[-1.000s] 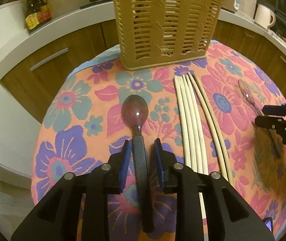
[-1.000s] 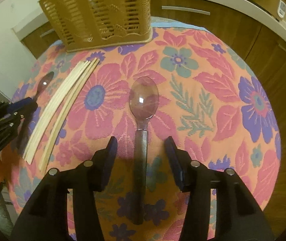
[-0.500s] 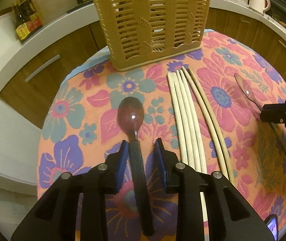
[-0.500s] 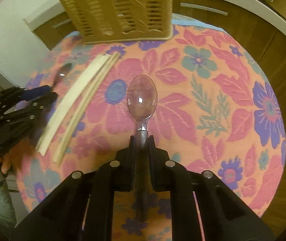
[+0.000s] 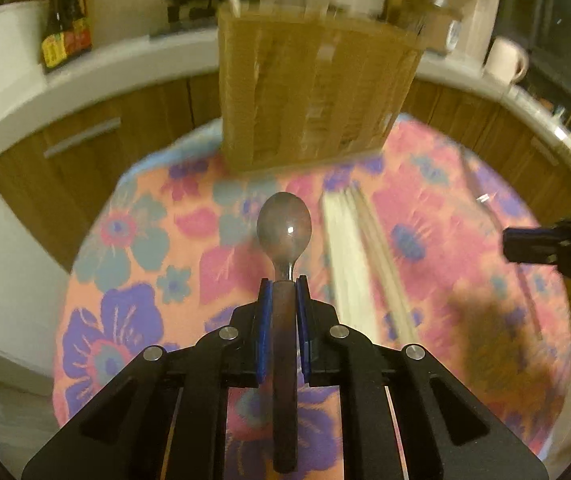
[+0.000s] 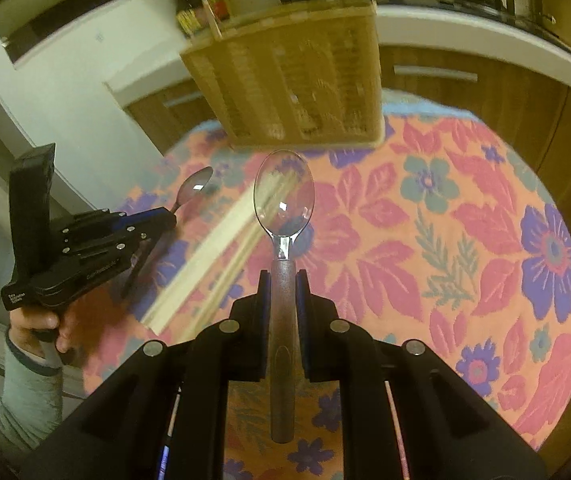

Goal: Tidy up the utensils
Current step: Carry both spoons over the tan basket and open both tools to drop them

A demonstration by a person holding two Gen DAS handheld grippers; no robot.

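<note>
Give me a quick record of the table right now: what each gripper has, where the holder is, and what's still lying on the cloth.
left gripper: fingers just closed on the handle of a dark spoon, bowl pointing ahead
right gripper: shut on the handle of a clear-bowled spoon
utensil basket: tan, slatted, upright at the far edge of the table
chopsticks: pale bundle lying on the floral tablecloth, between the two grippers
blur: both views motion-blurred, basket contents unclear
</note>
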